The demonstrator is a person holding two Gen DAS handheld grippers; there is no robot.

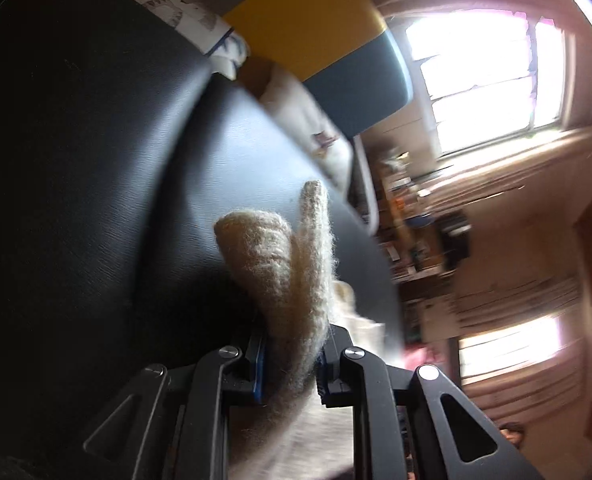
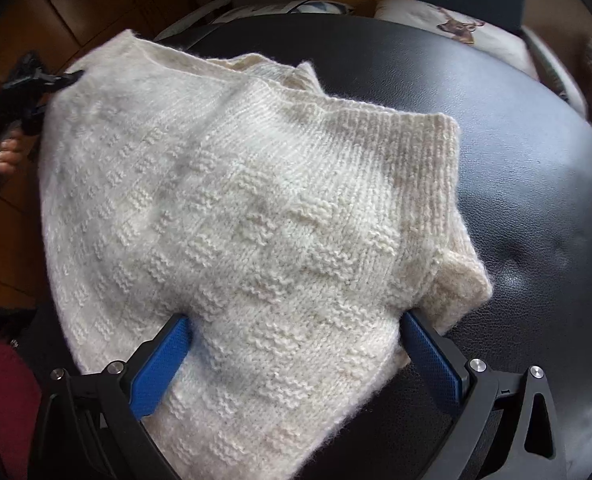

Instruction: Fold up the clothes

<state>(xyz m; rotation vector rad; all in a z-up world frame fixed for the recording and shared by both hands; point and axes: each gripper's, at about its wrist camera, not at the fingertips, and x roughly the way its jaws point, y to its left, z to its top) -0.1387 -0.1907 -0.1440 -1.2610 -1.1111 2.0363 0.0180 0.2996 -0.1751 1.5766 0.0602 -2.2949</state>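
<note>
Left gripper (image 1: 292, 360) clamped on sweater (image 2: 236, 208) edge; right gripper (image 2: 296, 344) spread apart, straddling hem.

A cream, fuzzy knitted wool sweater (image 2: 232, 208) is seen on a black, grained, faintly glossy leather-like cushion (image 2: 515, 184). Textured blue rubbery pads (image 2: 431, 354) are fitted to matt black plastic fingers.

One cream knitted sweater (image 2: 232, 208) lies on one black leather-look table (image 2: 535, 184). Two tools show: the right tool (image 2: 296, 344) and the left tool (image 2: 62, 79), the latter held by one hand (image 2: 6, 156). Two bright windows (image 1: 491, 80) appear in the left wrist view, and one deer-print cushion (image 2: 451, 24) behind the table.
</note>
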